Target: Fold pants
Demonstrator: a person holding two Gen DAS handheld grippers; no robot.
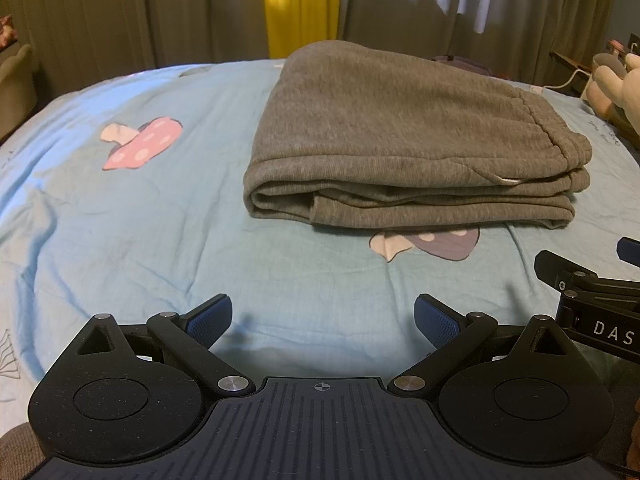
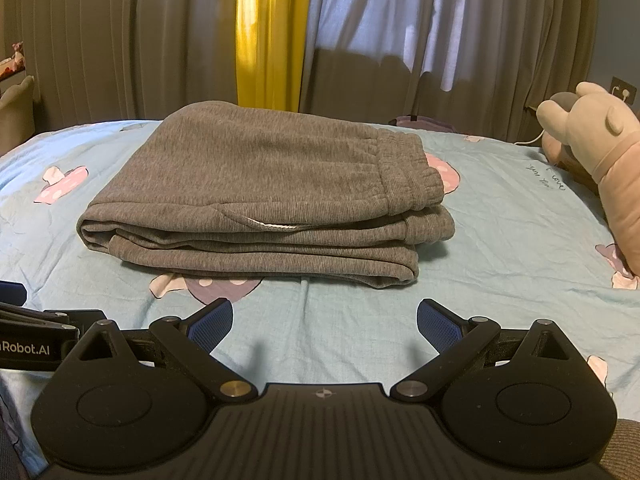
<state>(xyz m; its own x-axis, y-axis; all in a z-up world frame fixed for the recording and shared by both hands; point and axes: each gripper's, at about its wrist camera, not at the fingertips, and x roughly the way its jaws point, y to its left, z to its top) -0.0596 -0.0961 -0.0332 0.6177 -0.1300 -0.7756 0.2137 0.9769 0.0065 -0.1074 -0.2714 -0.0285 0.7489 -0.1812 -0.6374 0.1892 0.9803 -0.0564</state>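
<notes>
Grey sweatpants (image 1: 400, 132) lie folded in a thick stack on the light blue bedsheet (image 1: 160, 240), the elastic waistband at the right end. In the right wrist view the same pants (image 2: 256, 192) sit straight ahead, with a white drawstring tip poking out of the front fold. My left gripper (image 1: 323, 316) hovers open over bare sheet, short of the stack's front edge, with nothing between its blue pads. My right gripper (image 2: 325, 320) is likewise open and empty, just in front of the pants. Each gripper shows at the edge of the other's view.
The bedsheet (image 2: 500, 240) carries pink and purple mushroom prints. A plush toy (image 2: 600, 152) lies at the bed's right side, with a white cable and wall socket (image 2: 622, 90) behind it. Grey and yellow curtains (image 2: 268, 40) hang behind the bed.
</notes>
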